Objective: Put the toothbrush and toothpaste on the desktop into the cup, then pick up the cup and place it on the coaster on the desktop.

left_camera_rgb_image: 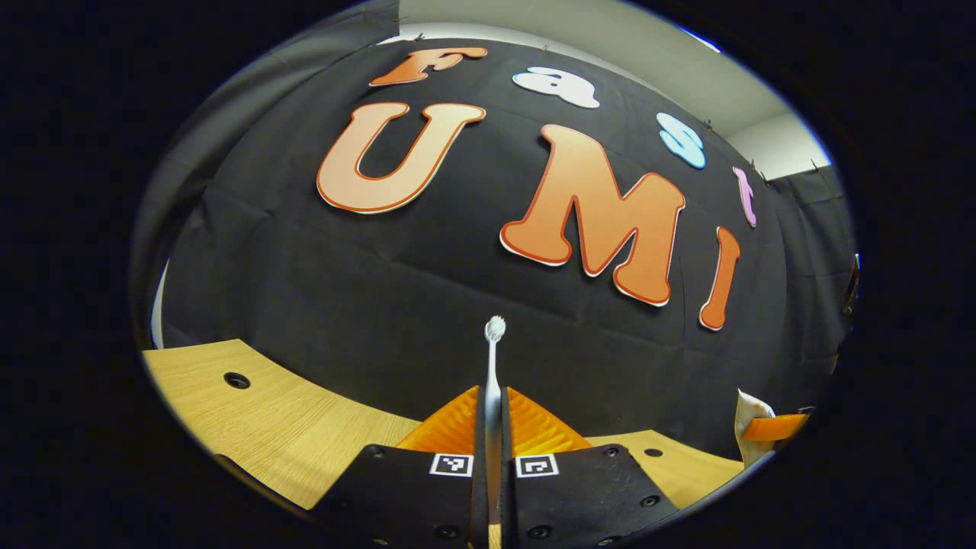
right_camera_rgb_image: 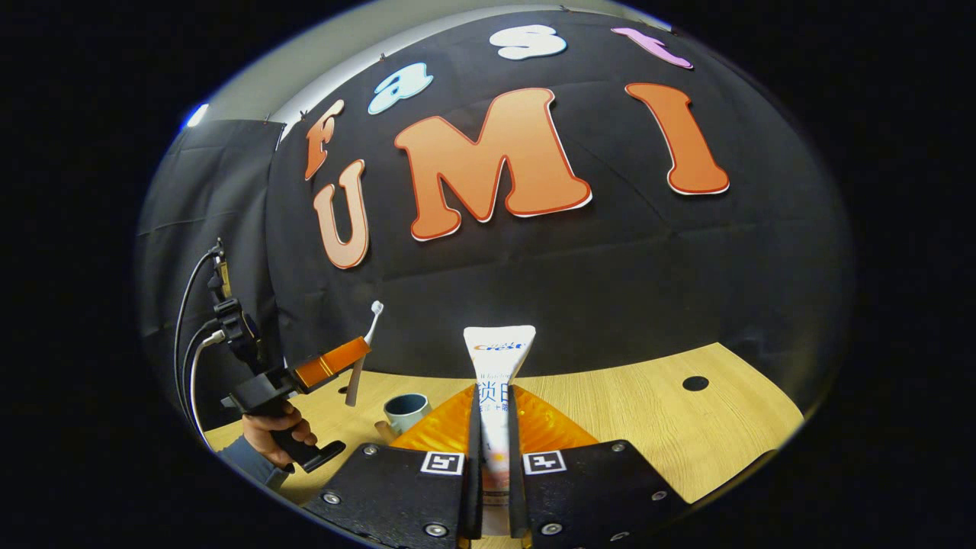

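Observation:
In the left gripper view, my left gripper [left_camera_rgb_image: 493,427] is shut on a white toothbrush [left_camera_rgb_image: 493,358] that points up and away, bristles at the far end, above the wooden desktop [left_camera_rgb_image: 274,427]. In the right gripper view, my right gripper [right_camera_rgb_image: 494,427] is shut on a white toothpaste tube [right_camera_rgb_image: 499,358] held upright above the desktop [right_camera_rgb_image: 671,427]. A grey-blue cup [right_camera_rgb_image: 406,412] stands on the desktop just left of my right fingers. Farther left, the left gripper [right_camera_rgb_image: 335,364] carries the toothbrush [right_camera_rgb_image: 364,351] in the air beside the cup, with a hand [right_camera_rgb_image: 276,433] on its handle.
Cables [right_camera_rgb_image: 200,305] hang at the left booth wall. The desktop has round holes [right_camera_rgb_image: 695,383] [left_camera_rgb_image: 236,380]. The right gripper's orange finger and the white tube [left_camera_rgb_image: 762,431] peek in at the right edge of the left gripper view.

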`<state>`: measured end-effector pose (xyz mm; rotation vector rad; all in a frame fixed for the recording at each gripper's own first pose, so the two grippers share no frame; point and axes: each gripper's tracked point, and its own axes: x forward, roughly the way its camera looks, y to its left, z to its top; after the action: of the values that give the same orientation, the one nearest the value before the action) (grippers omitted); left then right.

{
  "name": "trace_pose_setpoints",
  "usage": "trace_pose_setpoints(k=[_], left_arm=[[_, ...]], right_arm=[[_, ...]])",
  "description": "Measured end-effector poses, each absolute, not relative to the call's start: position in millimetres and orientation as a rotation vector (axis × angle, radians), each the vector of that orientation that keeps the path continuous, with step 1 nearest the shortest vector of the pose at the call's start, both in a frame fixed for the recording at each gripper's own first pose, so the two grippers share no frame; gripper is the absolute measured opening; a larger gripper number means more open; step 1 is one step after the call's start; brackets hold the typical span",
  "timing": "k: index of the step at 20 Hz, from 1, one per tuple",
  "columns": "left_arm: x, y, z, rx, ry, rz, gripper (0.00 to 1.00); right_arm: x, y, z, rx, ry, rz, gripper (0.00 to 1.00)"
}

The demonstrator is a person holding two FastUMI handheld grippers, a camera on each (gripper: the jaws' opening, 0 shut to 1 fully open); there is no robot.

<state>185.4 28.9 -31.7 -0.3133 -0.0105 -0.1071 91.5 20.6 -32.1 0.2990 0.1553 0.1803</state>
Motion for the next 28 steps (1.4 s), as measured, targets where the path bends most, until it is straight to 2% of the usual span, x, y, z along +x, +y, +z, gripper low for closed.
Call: trace_pose_setpoints(k=[5,10,24,28], left_arm=[[218,25,-38,-0.268,-0.034,-0.144,0.06],[240,24,-75,-0.222,0.027,-0.117,0.06],[251,31,-129,-0.236,0.113,-0.098,0.06],[238,23,-136,-0.246,0.171,-0.144,0.1]], right_arm=[[100,17,-32,0.299,0.144,0.177,0.14],[104,24,-33,0.25,0.14,0.179,0.14],[97,38,-29,0.209,0.132,0.211,0.14],[94,39,-26,0.206,0.131,0.21,0.14]])
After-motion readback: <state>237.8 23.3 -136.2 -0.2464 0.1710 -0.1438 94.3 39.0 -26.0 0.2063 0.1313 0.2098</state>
